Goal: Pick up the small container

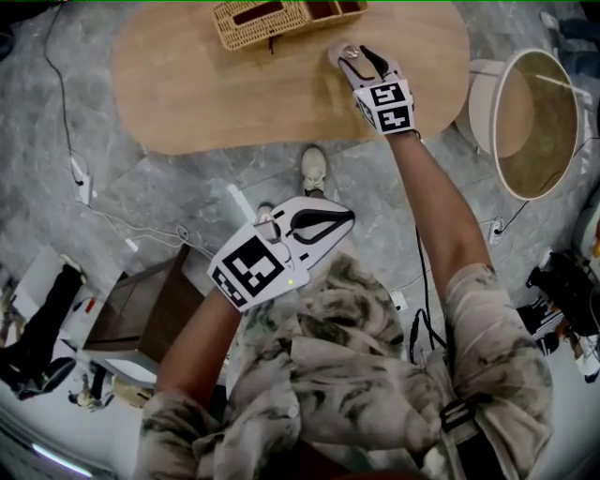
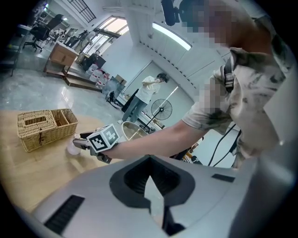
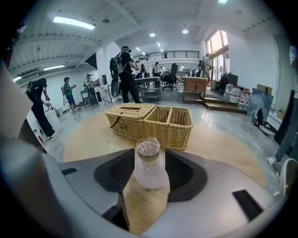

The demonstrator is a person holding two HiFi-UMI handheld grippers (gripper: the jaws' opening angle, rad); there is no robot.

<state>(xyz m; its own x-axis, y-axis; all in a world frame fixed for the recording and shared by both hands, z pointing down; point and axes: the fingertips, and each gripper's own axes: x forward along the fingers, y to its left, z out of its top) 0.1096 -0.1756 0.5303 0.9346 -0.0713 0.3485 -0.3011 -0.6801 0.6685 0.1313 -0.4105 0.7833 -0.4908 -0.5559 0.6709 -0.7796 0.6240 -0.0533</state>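
Where the head view looks down, the container stands on the table near its far edge, just right of the basket. Its top faces the camera, so its long axis runs straight up. The right hand-held gripper reaches out to it on a stretched arm, one jaw on either side. The left hand-held gripper hangs close to the person's chest, over the floor and well apart from the table, with its jaws together.

From the left gripper view, the left hand-held gripper shows its jaws meeting at the tips with nothing between them. Farther off, the right one rests low on the table with the pale container at its jaws, near the basket.

Along the right gripper view, the right hand-held gripper is open. The container stands upright between the spread jaws, its base on the table and its brownish cap up. Its body is cloudy white, and what fills it cannot be told. The jaws sit close on both sides without squeezing it. Just behind is the basket, with a lidded part on the left and two open compartments on the right showing only wicker.
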